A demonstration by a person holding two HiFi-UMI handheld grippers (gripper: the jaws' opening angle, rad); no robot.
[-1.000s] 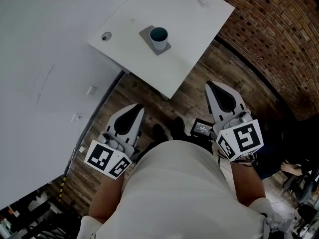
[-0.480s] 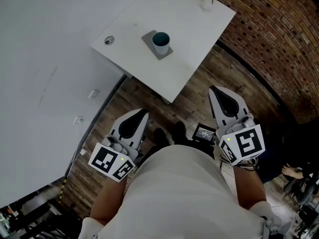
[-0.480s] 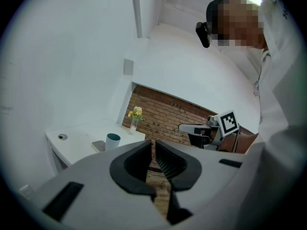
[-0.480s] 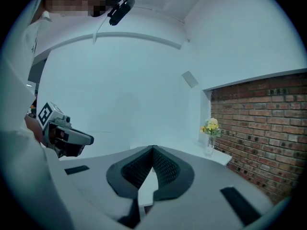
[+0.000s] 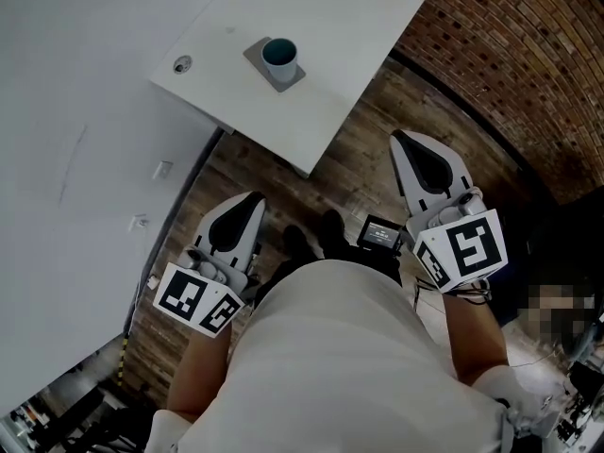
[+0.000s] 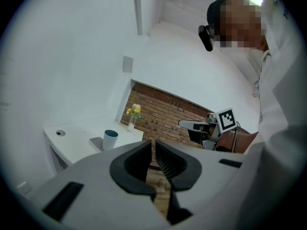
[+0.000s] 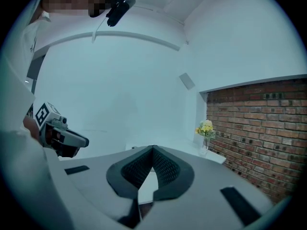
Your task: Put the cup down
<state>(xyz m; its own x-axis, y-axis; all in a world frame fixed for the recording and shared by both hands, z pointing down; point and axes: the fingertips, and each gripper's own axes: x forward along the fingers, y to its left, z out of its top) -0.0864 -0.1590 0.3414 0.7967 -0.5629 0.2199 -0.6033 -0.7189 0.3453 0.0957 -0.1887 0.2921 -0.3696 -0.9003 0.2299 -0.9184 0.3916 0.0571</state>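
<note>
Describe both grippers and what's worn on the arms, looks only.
The left gripper and right gripper match: pale grey tapered shells, black ribbed pads lining the jaws, and a white cube with black square markers at the rear of each. The person wears a pale short-sleeved top; the forearms are bare.

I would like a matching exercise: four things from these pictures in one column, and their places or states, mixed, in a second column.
1 cup
2 vase of yellow flowers
3 left gripper
4 round hole

A shut, empty
B on the grey mat
C at the table corner, near the brick wall
D in the tabletop, apart from the cup

Pairs: 1-B, 2-C, 3-A, 4-D
</note>
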